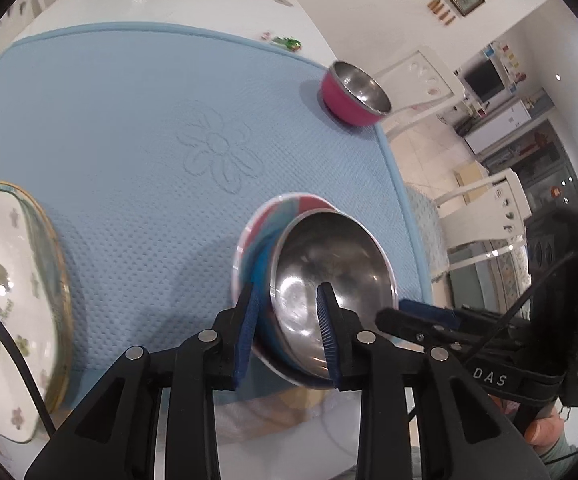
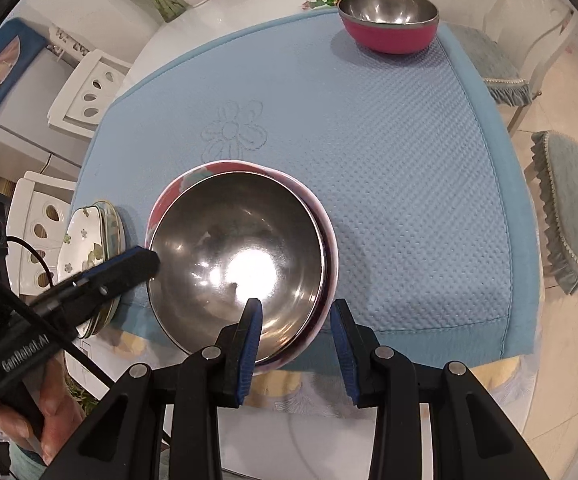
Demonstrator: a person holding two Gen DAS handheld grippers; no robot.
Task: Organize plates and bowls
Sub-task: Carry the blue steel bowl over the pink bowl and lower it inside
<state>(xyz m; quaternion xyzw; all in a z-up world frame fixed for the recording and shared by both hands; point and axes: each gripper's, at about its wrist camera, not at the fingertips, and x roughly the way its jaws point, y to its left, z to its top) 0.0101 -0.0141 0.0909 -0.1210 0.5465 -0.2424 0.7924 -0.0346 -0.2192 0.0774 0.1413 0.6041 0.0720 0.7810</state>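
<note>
A steel bowl (image 2: 237, 256) sat nested in a patterned bowl (image 2: 321, 216) at the lower centre of the frame, on the near edge of a blue mat (image 2: 389, 160). The right gripper (image 2: 295, 332) straddled both rims, jaws narrow, though whether the pads pressed could not be told. The left gripper (image 1: 287, 328) straddled the opposite rim, its pads apparently slack. A pink bowl (image 2: 389, 36) waited at upper right, floral plates (image 2: 89, 248) at left. Seating the steel bowl level before letting go would likely serve best.
</note>
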